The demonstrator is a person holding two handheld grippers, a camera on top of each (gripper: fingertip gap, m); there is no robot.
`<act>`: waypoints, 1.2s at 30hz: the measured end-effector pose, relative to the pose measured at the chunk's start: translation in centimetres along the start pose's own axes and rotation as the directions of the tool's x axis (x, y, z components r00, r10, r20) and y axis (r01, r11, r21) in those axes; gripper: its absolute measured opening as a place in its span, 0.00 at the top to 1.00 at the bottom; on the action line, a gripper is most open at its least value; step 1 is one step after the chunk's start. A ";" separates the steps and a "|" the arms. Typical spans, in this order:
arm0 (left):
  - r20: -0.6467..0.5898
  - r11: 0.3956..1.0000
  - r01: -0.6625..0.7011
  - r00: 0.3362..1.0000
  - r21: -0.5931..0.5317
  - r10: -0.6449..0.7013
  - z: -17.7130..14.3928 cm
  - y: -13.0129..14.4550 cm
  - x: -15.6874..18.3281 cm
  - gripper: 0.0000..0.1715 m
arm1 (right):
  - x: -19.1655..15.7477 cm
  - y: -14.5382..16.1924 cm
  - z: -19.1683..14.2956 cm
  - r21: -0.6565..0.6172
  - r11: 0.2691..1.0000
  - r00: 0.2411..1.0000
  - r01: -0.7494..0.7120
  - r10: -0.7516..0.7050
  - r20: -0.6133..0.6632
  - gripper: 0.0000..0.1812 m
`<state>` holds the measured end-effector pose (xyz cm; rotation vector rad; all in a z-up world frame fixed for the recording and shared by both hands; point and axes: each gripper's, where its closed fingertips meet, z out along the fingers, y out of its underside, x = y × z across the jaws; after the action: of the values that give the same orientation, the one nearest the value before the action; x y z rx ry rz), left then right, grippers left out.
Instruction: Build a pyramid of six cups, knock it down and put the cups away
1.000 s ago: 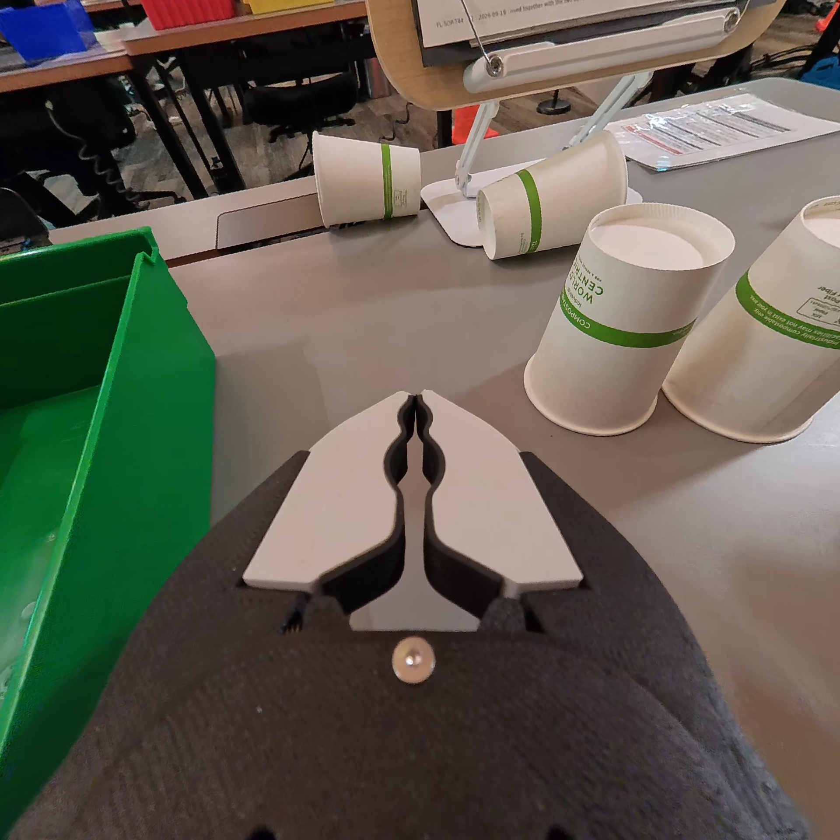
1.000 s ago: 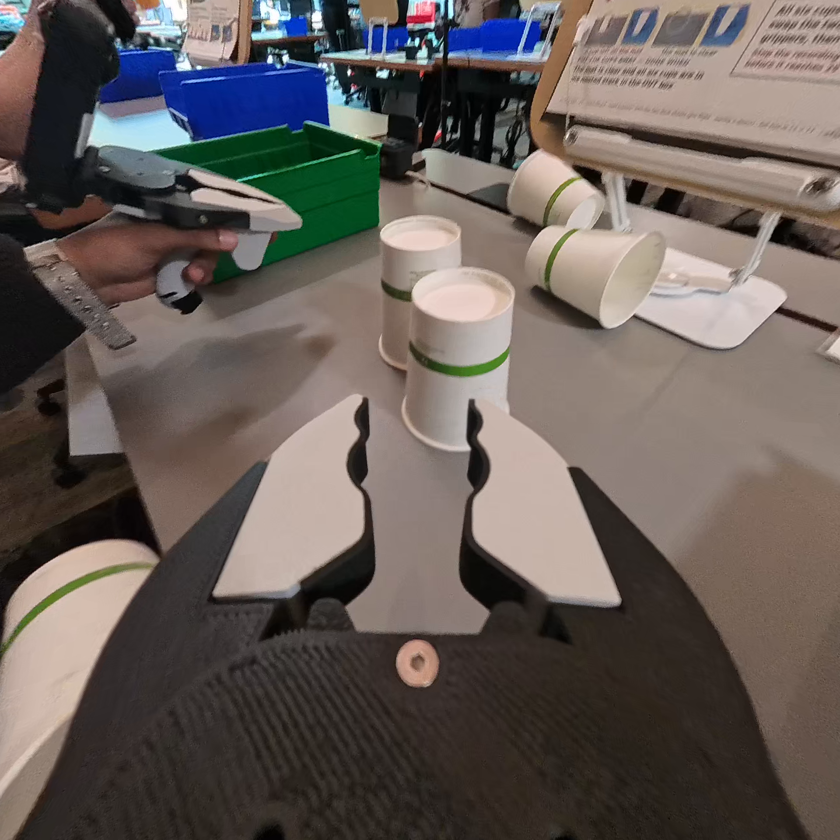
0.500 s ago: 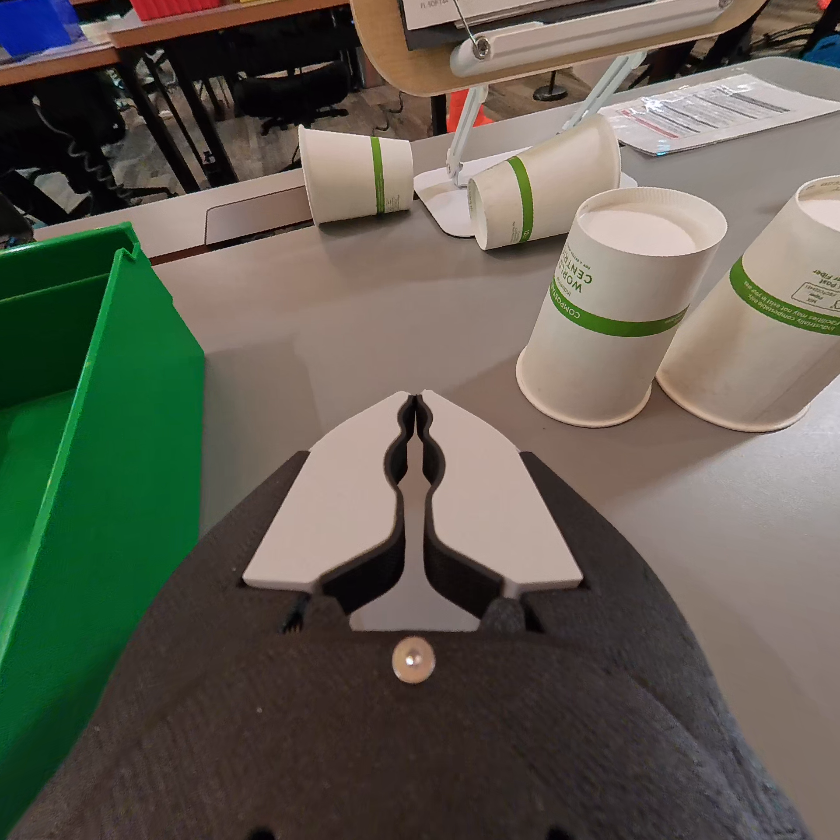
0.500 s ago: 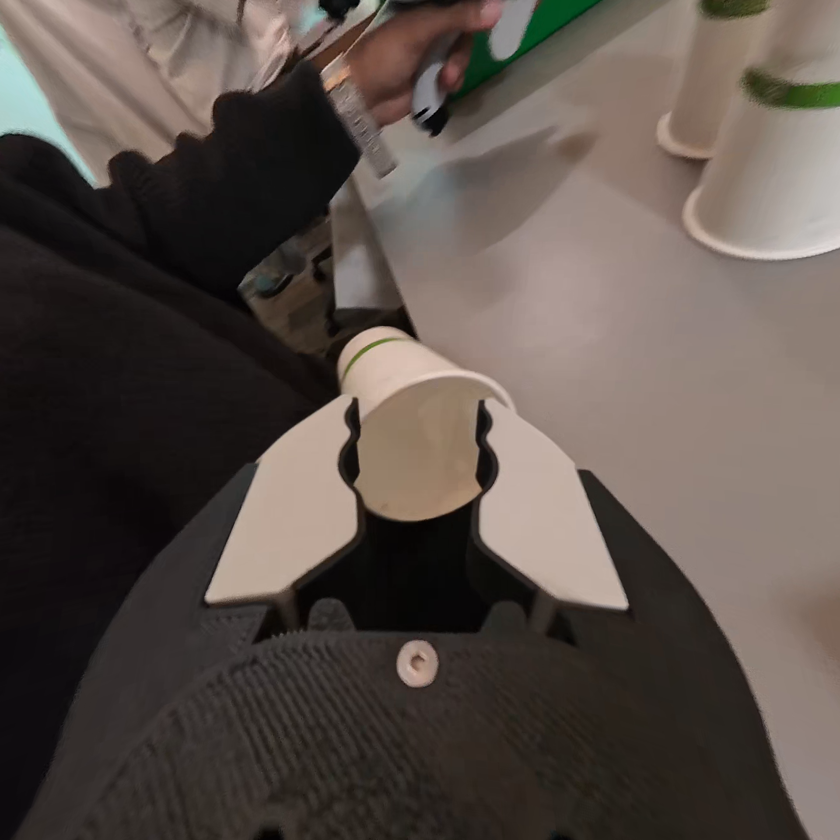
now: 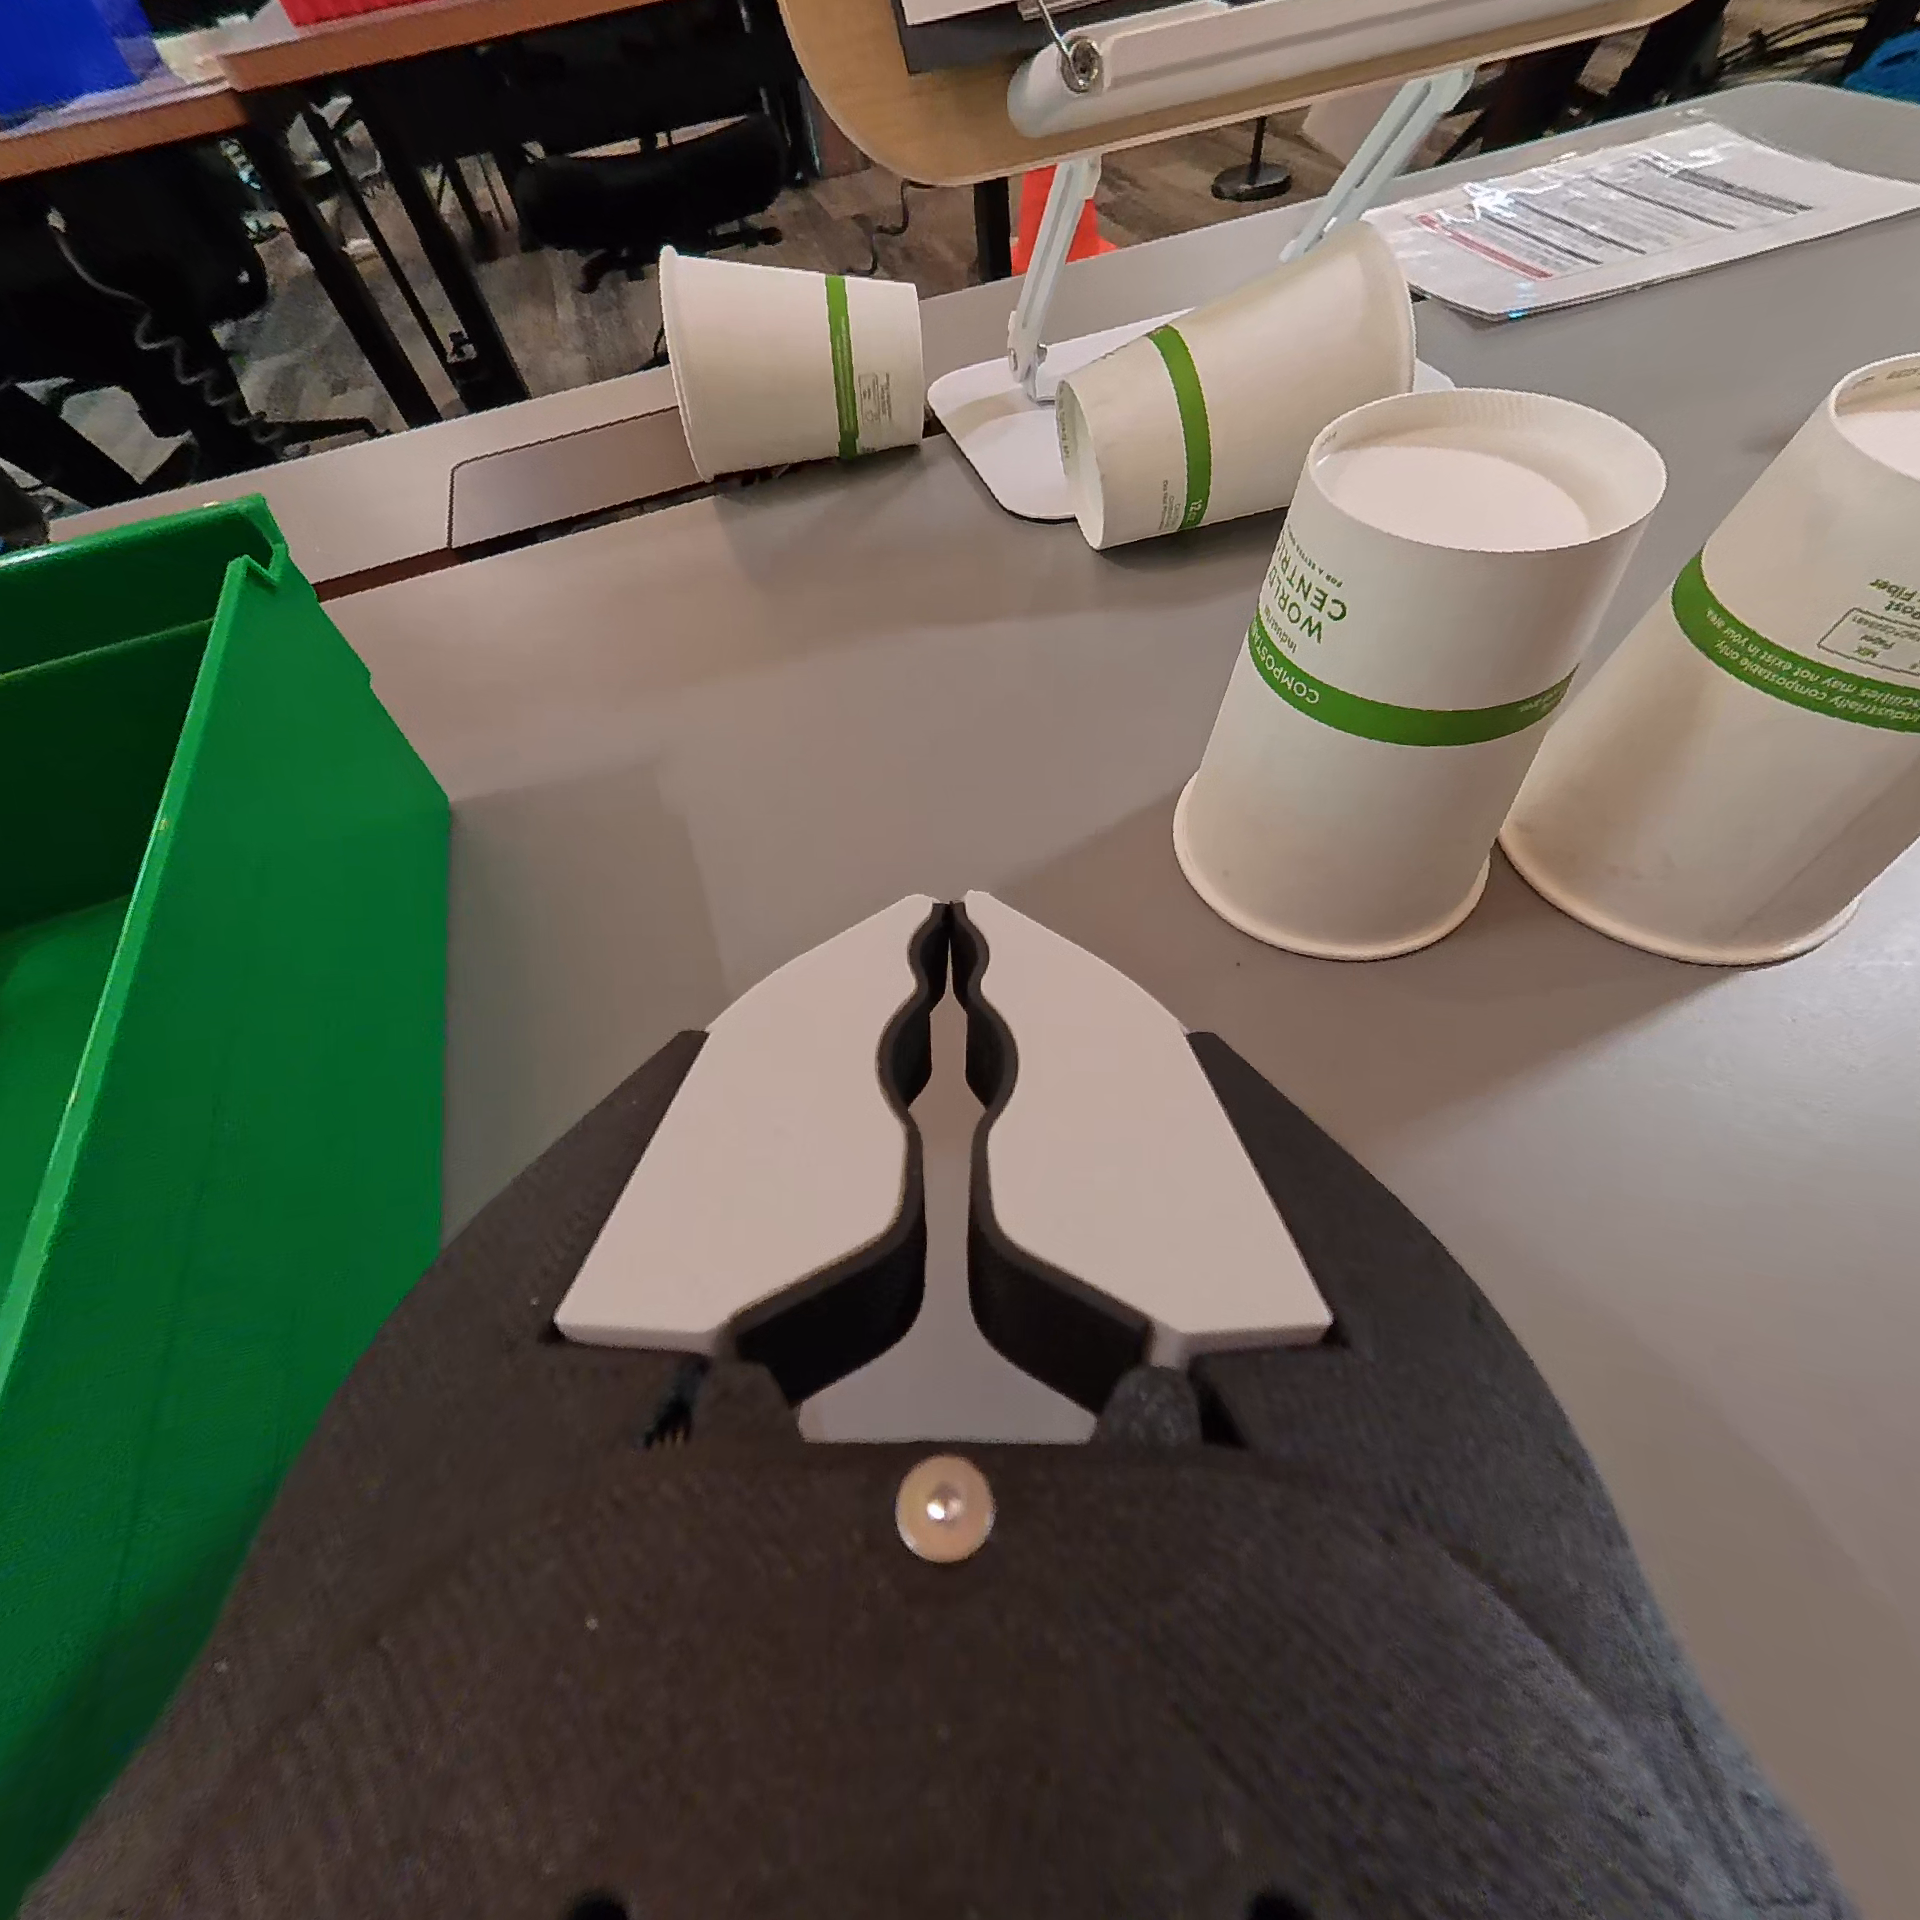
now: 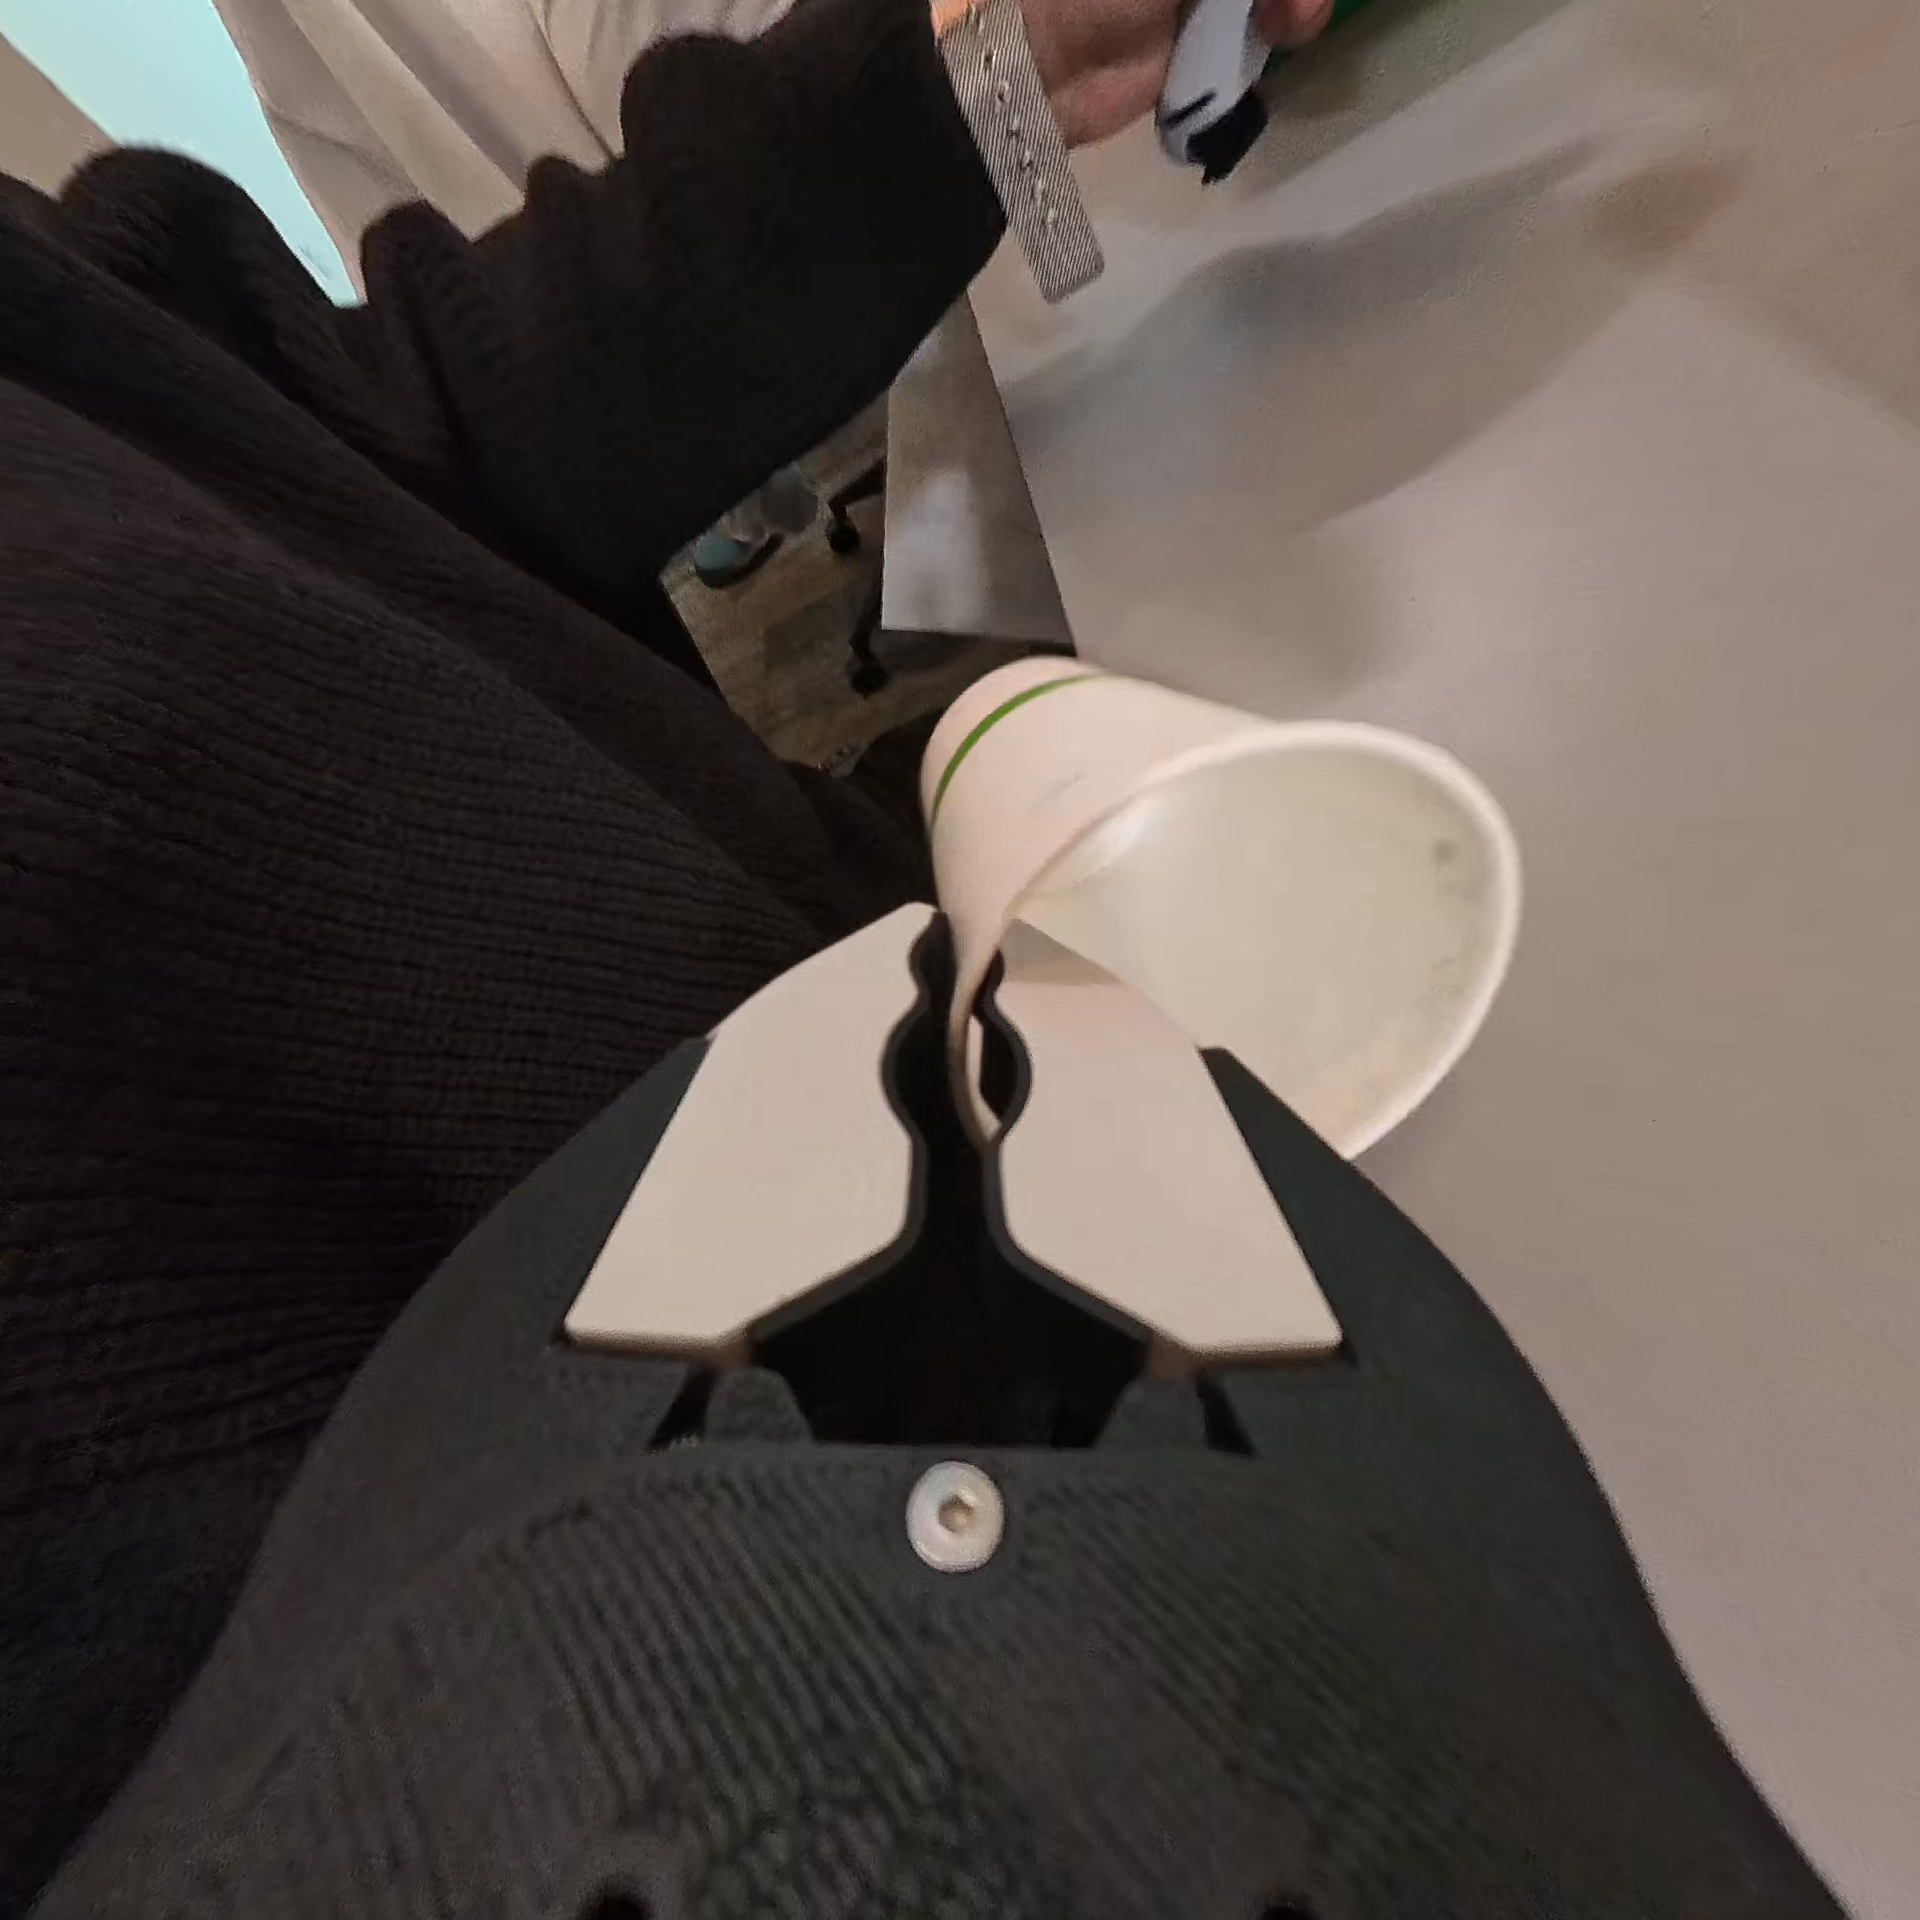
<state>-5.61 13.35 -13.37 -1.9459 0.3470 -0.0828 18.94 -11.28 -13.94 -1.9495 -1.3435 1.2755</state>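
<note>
Cups lie and stand about a grey table. Left tongs hover above it, tips pressed together on nothing. At their 9 o'clock sits a green bin, just beside them. At 2 o'clock stand two upturned cups, the near cup and the far cup, rims touching or nearly so. At 12 o'clock a tipped cup lies on its side near the far edge; at 1 o'clock a second tipped cup rests against the white base of a stand. A sheet lies beyond.

Right tongs pinch the rim of a held cup, wall flattened between the tips, its mouth turned to 3 o'clock over the table's edge. A dark sleeve fills 10 o'clock; at 12 o'clock a hand grips a handle.
</note>
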 end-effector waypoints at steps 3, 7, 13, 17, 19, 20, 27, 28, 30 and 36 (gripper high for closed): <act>-0.003 1.000 -0.004 1.000 -0.002 0.004 0.1 0.0 0.1 1.00 | 0.7 -1.2 -0.9 0.081 0.997 0.999 0.010 -0.007 -0.038 0.99; -0.006 1.000 -0.011 1.000 -0.009 0.011 0.2 0.2 0.3 1.00 | 1.5 -2.4 -2.0 0.158 0.987 0.997 0.023 -0.011 -0.079 0.99; -0.010 1.000 -0.014 1.000 -0.015 0.014 0.3 0.4 0.5 1.00 | 3.2 -3.1 -3.6 0.201 0.976 0.978 0.083 -0.041 -0.203 0.99; -0.015 1.000 -0.019 1.000 -0.019 0.019 0.4 0.5 0.7 1.00 | 4.4 -3.5 -5.0 0.227 0.970 0.965 0.085 -0.023 -0.262 0.99; -0.018 1.000 -0.021 1.000 -0.019 0.021 0.4 0.5 0.9 1.00 | 5.1 -3.7 -5.7 0.225 0.970 0.953 0.094 -0.022 -0.304 1.00; -0.020 1.000 -0.023 1.000 -0.019 0.022 0.4 0.5 1.0 1.00 | 5.5 -3.7 -6.0 0.216 0.971 0.944 0.104 -0.028 -0.329 1.00; -0.039 0.999 -0.031 0.999 -0.025 0.030 0.6 0.6 1.9 1.00 | 8.1 -3.5 -8.5 -0.011 0.982 0.847 0.190 -0.170 -0.503 1.00; -0.041 0.999 -0.034 0.999 -0.025 0.033 0.6 0.6 2.0 1.00 | 8.5 -3.4 -8.8 -0.076 0.978 0.832 0.195 -0.206 -0.515 0.99; -0.046 0.999 -0.036 0.998 -0.023 0.035 0.6 0.6 2.2 1.00 | 9.3 -3.0 -9.5 -0.224 0.954 0.807 0.198 -0.288 -0.516 0.99; -0.061 0.999 -0.045 0.997 -0.020 0.043 0.6 0.4 2.7 1.00 | 12.1 -2.6 -10.9 -0.599 0.782 0.794 0.171 -0.469 -0.387 0.99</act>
<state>-2.96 12.99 -14.28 -1.9583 0.4325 -0.1102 28.40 2.11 -12.11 -2.0476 -1.7554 0.1488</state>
